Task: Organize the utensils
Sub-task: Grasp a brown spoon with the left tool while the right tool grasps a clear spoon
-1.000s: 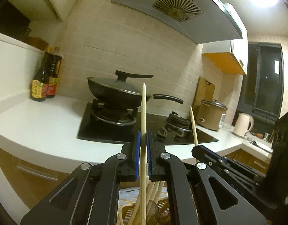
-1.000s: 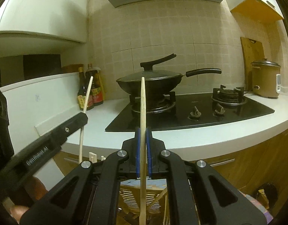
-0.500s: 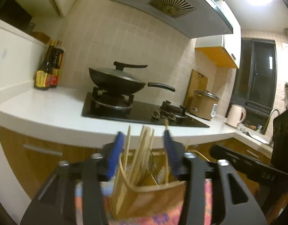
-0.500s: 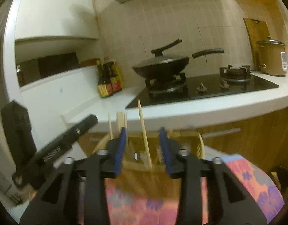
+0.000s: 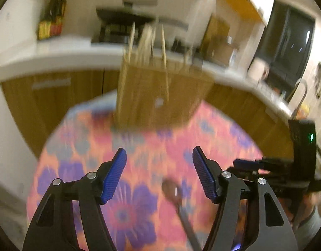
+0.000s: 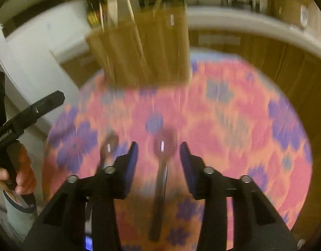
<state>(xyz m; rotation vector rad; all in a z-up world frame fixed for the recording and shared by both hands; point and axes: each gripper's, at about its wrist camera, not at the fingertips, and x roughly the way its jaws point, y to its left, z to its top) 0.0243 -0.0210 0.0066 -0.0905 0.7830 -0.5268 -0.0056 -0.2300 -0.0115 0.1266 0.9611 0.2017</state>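
A wooden utensil holder (image 5: 158,92) stands at the far side of a round table with a floral cloth (image 5: 97,146); several chopsticks (image 5: 149,41) stick out of it. It also shows in the right wrist view (image 6: 143,50). My left gripper (image 5: 159,173) is open and empty above the cloth, with a dark spoon (image 5: 175,196) lying between its fingers. My right gripper (image 6: 158,163) is open and empty, with a spoon (image 6: 163,146) between its fingers on the cloth. A second spoon (image 6: 108,146) lies to its left. Both views are motion-blurred.
Behind the table runs a white kitchen counter (image 5: 62,52) with wooden cabinets below, a stove with a wok (image 5: 122,21) and sauce bottles (image 5: 51,21). The other gripper and the hand holding it (image 6: 20,129) show at the left of the right wrist view.
Both grippers let go of their chopsticks, which now stand in the holder. Both opened, pulled back and tilted down toward the spoons on the cloth.
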